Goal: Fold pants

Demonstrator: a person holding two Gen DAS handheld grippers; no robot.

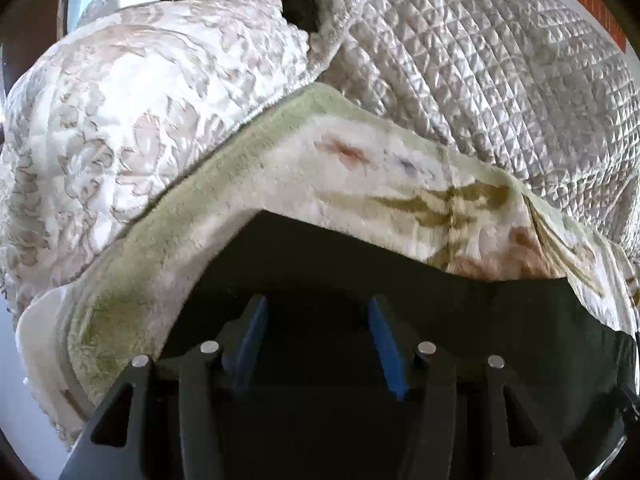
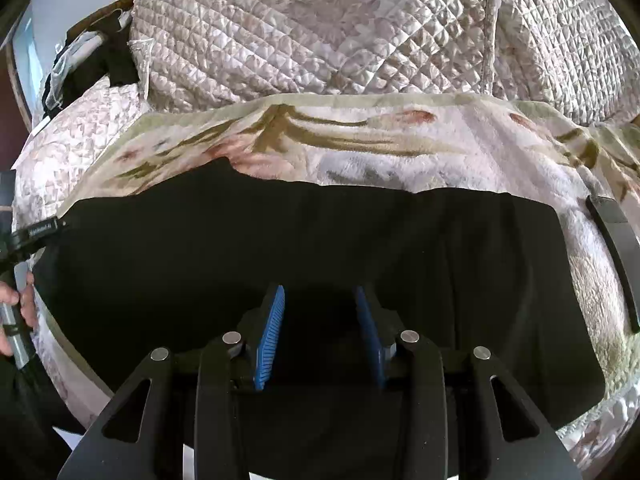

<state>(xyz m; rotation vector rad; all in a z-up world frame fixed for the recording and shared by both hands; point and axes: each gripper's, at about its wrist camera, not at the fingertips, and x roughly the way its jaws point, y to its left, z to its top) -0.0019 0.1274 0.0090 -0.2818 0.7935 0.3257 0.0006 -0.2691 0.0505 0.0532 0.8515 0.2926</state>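
Blue-padded fingers of the right gripper (image 2: 320,320) stand apart at the bottom centre of its view, holding nothing, poised over the black pants (image 2: 304,248). These lie spread flat across the lower half of the frame on a fleecy floral blanket (image 2: 360,148), with a quilted bedspread (image 2: 320,28) bunched above. At the left edge, a hand (image 2: 20,304) grips a handle. Likewise open and empty, the left gripper (image 1: 318,328) hangs over the pants (image 1: 360,256).
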